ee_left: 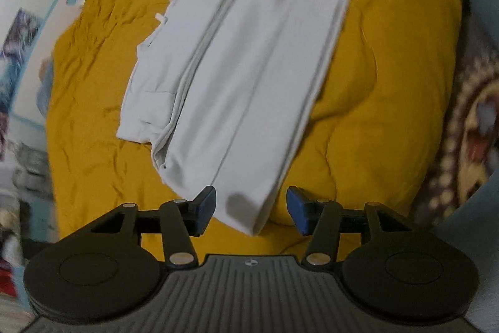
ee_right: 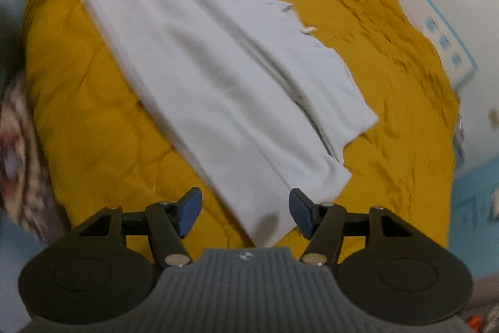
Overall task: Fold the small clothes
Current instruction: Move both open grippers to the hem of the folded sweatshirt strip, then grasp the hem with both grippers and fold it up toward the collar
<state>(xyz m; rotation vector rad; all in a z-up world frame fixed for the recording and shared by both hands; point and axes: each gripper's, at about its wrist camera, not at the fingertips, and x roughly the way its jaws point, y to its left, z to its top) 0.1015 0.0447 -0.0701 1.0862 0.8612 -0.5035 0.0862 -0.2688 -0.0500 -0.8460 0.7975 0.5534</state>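
1. Fingers of the left gripper (ee_left: 251, 209) stand apart, clamping nothing; no writing can be read anywhere.
2. White folded trousers (ee_left: 237, 61) lie lengthwise on the mustard-yellow quilt (ee_left: 389, 52), their near end low in the frame between the blue pads (ee_left: 205, 205).
3. Right gripper (ee_right: 244, 211) fingers likewise stand apart, the trousers' (ee_right: 218, 77) near end between them, running to upper left.

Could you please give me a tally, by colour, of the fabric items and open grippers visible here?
White garment: 1
Mustard-yellow bedspread: 1
Patterned blanket at the edge: 1
Black, open: left gripper, right gripper: 2
Total: 5
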